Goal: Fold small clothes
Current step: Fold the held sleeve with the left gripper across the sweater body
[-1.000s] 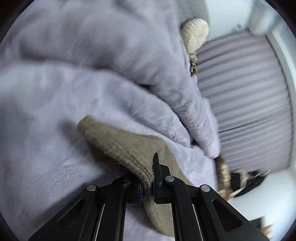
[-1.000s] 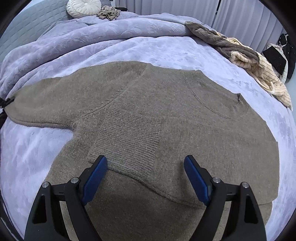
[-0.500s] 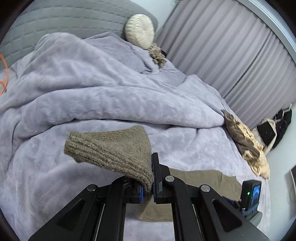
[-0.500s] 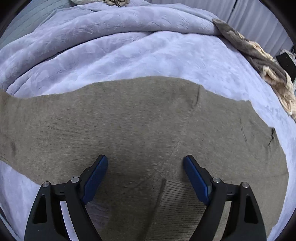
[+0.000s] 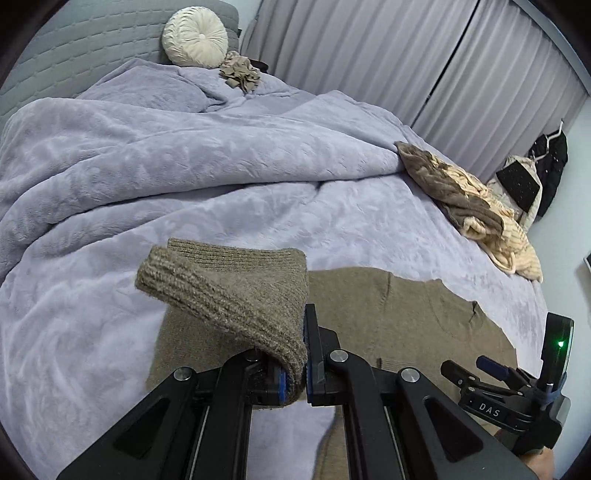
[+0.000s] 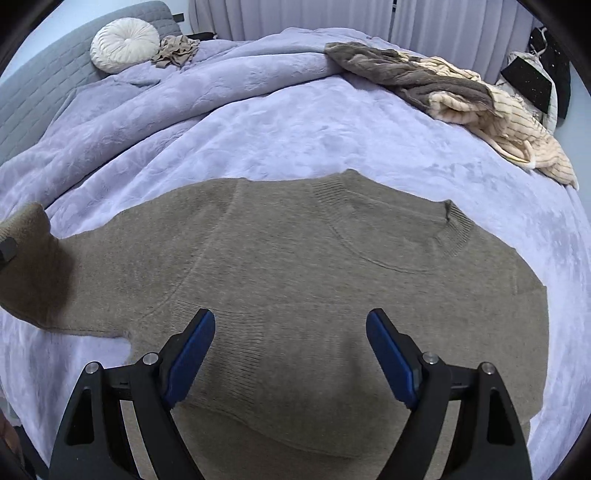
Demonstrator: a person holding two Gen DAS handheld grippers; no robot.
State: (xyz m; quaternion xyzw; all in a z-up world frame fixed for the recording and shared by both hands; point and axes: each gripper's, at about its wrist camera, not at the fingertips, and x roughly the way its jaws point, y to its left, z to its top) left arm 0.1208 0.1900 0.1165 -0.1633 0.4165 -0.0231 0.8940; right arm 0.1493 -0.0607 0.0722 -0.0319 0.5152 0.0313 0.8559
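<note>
Bed, lavender plush cover, heaped toward the grey headboard. Sweater, olive-brown knit, spread flat on the near part of the cover with the collar toward the right in the right wrist view; its lower hem runs out of frame behind the fingers. Pile of brown and cream garments at the far right edge, well apart from the sweater. Round cream cushion by the headboard, a crumpled tan cloth just beside it. Left gripper: jaws clamped on the sweater's ribbed cuff, sleeve lifted off the cover; a second ago the cuff lay low against the bedding in a blurred close view, now it is raised with the whole bed in sight. Right gripper: jaws spread wide, nothing between them, over the sweater body; whether the tips touch the knit cannot be told.
</note>
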